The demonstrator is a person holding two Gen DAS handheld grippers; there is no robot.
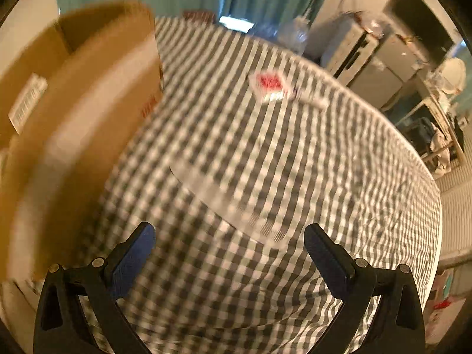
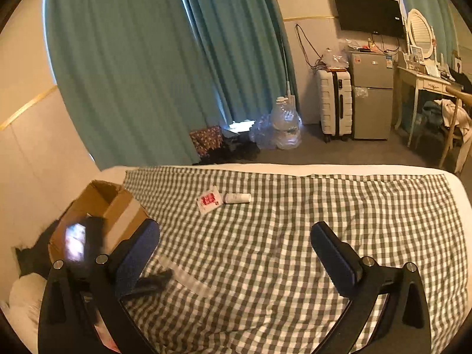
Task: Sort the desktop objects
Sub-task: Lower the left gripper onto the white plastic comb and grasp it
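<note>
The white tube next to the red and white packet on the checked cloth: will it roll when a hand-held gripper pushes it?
Probably yes. The white tube looks round and lies on its side, so a sideways push may roll it. The soft checked cloth could slow it. The red and white packet beside one end might stop it in that direction.

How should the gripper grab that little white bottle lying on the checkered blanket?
Grip the small white cylindrical bottle across the middle of its body, coming down from above. It lies flat on its side on the grey-and-white checkered blanket, its long axis running left to right, so the jaws should close front to back over its narrow width. Keep clear of the red-and-white packet at its left end.
</note>
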